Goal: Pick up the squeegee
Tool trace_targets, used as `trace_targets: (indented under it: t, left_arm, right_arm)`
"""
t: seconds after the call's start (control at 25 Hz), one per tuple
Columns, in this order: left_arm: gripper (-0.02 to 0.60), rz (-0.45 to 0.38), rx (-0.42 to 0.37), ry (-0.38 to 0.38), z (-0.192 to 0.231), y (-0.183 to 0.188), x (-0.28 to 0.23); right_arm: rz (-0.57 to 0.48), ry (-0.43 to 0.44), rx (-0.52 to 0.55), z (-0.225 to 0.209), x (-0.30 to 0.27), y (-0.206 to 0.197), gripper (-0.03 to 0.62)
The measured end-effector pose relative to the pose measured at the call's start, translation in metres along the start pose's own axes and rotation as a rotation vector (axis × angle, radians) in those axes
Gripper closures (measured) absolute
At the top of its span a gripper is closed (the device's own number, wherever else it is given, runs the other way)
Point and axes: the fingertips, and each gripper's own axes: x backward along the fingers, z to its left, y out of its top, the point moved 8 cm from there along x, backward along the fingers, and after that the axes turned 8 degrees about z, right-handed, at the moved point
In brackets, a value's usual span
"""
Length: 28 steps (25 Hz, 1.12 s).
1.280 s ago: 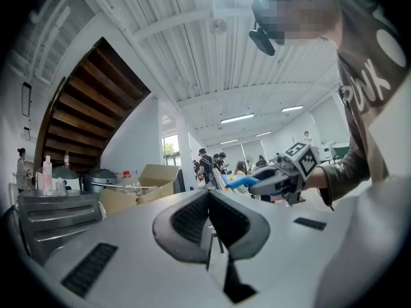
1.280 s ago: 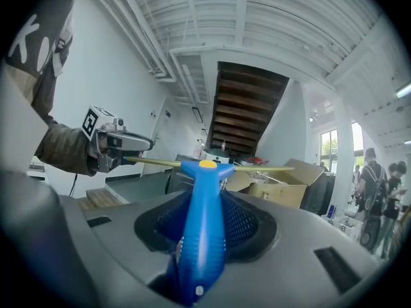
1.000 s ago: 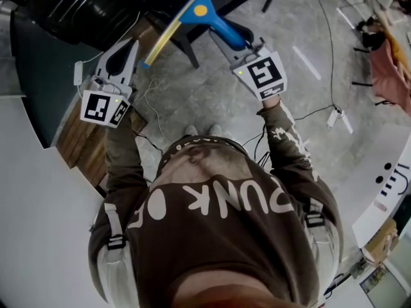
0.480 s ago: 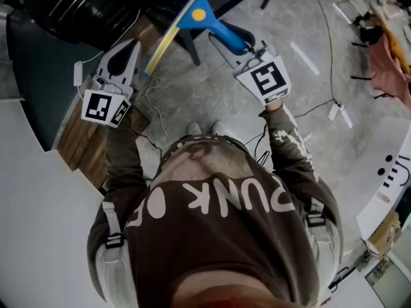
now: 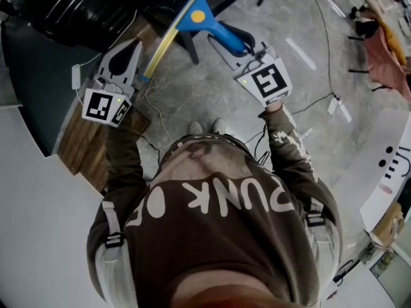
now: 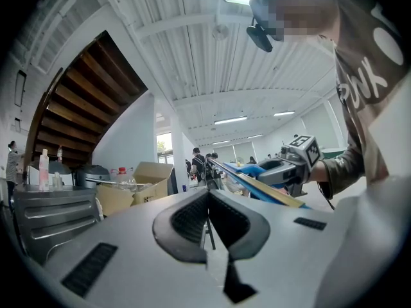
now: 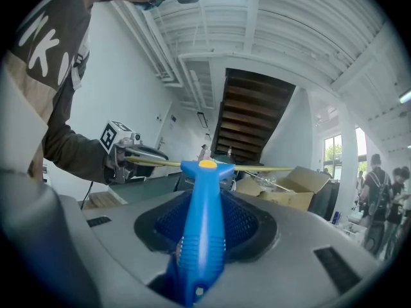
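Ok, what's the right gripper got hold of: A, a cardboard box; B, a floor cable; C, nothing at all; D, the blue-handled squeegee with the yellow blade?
D: the right gripper is clamped on the blue-handled, yellow-bladed squeegee.

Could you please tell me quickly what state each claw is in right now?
The left claw is closed, with nothing in it.
The right claw is closed on the squeegee, gripping its blue handle.

White lettering "PUNK" seen upside down on the person's brown shirt [image 5: 225,201], further letters unclear
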Motion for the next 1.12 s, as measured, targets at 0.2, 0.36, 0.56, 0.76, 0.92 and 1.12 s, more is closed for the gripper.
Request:
trace_targets:
  t: [0.2, 0.36, 0.56, 0.76, 0.92, 1.12]
  left_arm:
    - [0.580, -0.004, 0.000, -0.012, 0.0023, -0.0027, 0.0040]
    - [0.580, -0.003, -0.001, -0.013, 0.0032, 0.0012, 0.0039]
    - [0.580, -0.002, -0.004, -0.013, 0.0024, 0.0030, 0.0044]
    - [0.580, -0.005, -0.006, -0.012, 0.0022, 0.0059, 0.0067]
    - [0.580, -0.007, -0.007, -0.012, 0.0028, 0.0044, 0.0098]
    - [0.580, -0.009, -0.006, -0.014, 0.0033, 0.0037, 0.0104]
  right_arm:
    - [-0.008, -0.002, -0.010, 0.0055, -0.0029, 0.0005, 0.448]
    - [-0.012, 0.004, 0.001, 0.0051, -0.0030, 0.0021, 0.448]
    - [-0.014, 0.007, -0.002, 0.0057, -0.0026, 0.0019, 0.448]
    - [-0.021, 0.009, -0.003, 0.0067, -0.0025, 0.0044, 0.448]
    - [-0.026, 0.008, 0.002, 0.0100, -0.0031, 0.0066, 0.448]
    - [-0.028, 0.007, 0.004, 0.0109, -0.0034, 0.0079, 0.448]
